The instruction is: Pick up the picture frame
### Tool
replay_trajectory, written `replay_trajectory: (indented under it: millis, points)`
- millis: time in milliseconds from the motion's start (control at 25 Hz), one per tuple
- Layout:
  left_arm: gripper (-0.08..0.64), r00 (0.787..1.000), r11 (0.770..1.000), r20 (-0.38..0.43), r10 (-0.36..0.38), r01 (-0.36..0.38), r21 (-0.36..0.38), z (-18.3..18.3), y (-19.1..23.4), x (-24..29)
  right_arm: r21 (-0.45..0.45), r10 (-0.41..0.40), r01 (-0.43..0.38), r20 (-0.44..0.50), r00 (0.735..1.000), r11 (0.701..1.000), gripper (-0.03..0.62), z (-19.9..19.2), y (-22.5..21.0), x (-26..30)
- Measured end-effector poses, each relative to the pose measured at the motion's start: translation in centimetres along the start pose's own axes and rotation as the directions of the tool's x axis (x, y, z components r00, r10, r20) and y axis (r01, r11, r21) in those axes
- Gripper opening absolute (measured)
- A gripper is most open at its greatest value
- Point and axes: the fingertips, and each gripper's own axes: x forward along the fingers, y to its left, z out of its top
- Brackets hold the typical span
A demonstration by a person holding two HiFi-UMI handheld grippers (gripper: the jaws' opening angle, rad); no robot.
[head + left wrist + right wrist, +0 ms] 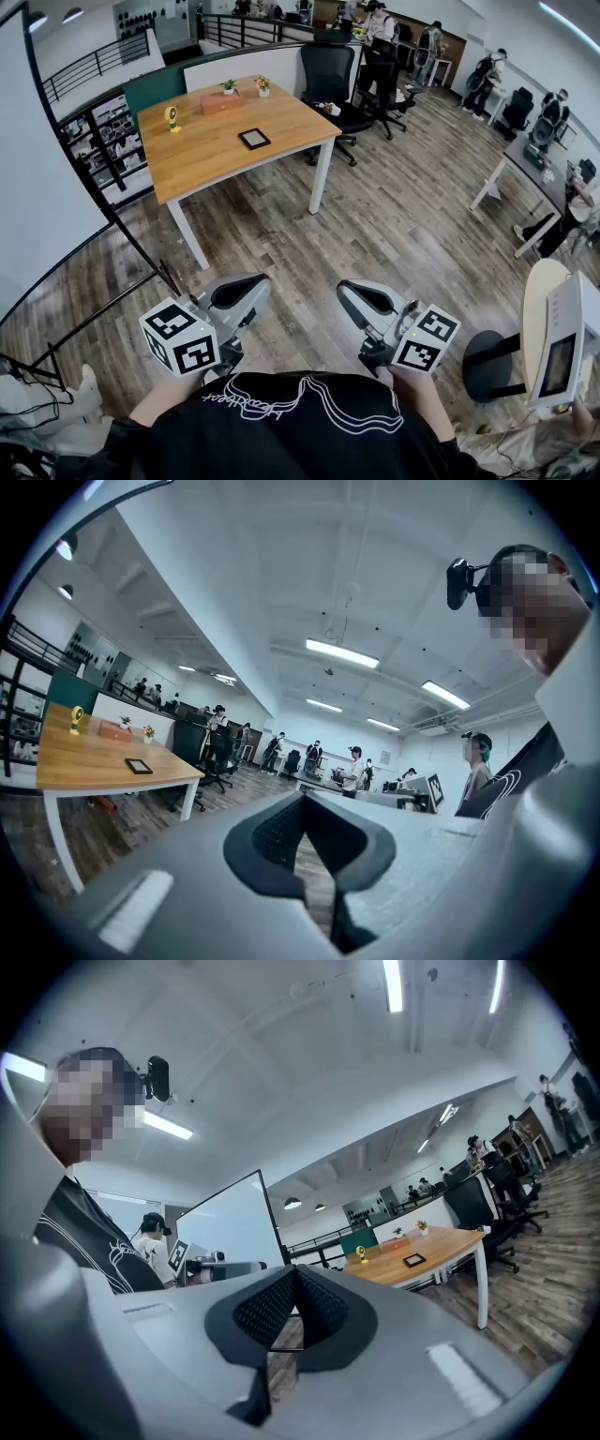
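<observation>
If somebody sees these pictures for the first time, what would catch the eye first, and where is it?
The two grippers with black-and-white marker cubes fill the bottom of the head view: the left gripper and the right gripper, both with jaws closed on nothing, held low over the wooden floor. Farther ahead stands a light wooden table, with a small dark picture frame lying flat on it, well apart from both grippers.

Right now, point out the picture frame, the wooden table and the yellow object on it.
picture frame (254, 139), head view, its dark centre.
wooden table (216, 161), head view, bare top.
yellow object (173, 116), head view, its round head.
</observation>
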Motion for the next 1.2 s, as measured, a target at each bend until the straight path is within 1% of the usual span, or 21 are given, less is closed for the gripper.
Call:
replay_trajectory:
  millis: [240,480,600,680,840,920,1000,1040,1120,1200]
  points:
    - [0.0,1.0,1.0,-0.02,0.019,-0.019,0.013,-0.7,-1.2,0.1,-0.001,0.003,-0.003,0.006,1.0,1.0,0.02,-0.2,0.1,-1.2]
    - [0.0,1.0,1.0,-0.018,0.023,-0.023,0.008,-1.8,-1.6,0.3,0.0,-0.002,0.002,-0.011,1.0,1.0,0.02,-1.0,0.0,-2.1]
    - [0.0,0.999,0.999,-0.033,0.036,-0.036,0.0,-2.2,-1.5,0.7,0.008,0.0,0.0,0.015,1.0,1.0,0.018,-0.9,-0.2,-2.6]
    - [0.0,0.999,1.0,-0.039,0.03,-0.03,-0.003,-2.7,-1.5,1.1,0.023,-0.008,0.007,0.039,0.999,1.0,0.012,-0.7,-0.5,-3.1]
    - [0.0,0.998,0.999,-0.052,0.033,-0.032,0.011,-3.5,-1.9,2.2,0.037,-0.034,0.032,0.053,0.998,0.999,0.014,-0.9,-1.7,-4.2]
    - [0.012,0.997,0.999,-0.064,0.044,-0.044,0.013,-4.0,-1.9,2.8,0.037,-0.048,0.046,0.049,0.998,0.998,0.034,-1.2,-2.4,-4.8]
    - [0.029,0.995,0.998,-0.083,0.054,-0.053,0.02,-4.5,-1.9,3.5,0.025,-0.069,0.068,0.043,0.997,0.997,0.11,-1.4,-3.2,-5.3]
    - [0.043,0.994,0.998,-0.092,0.059,-0.057,0.026,-4.8,-1.9,3.8,0.018,-0.078,0.077,0.04,0.996,0.997,0.132,-1.5,-3.6,-5.6]
    - [0.084,0.992,0.997,-0.103,0.068,-0.065,0.032,-5.3,-1.9,4.3,0.011,-0.083,0.083,0.039,0.996,0.996,0.163,-1.7,-4.2,-6.1]
    - [0.128,0.992,0.997,-0.102,0.076,-0.074,0.027,-5.7,-1.9,4.8,0.013,-0.084,0.083,0.038,0.996,0.996,0.172,-1.9,-4.8,-6.7]
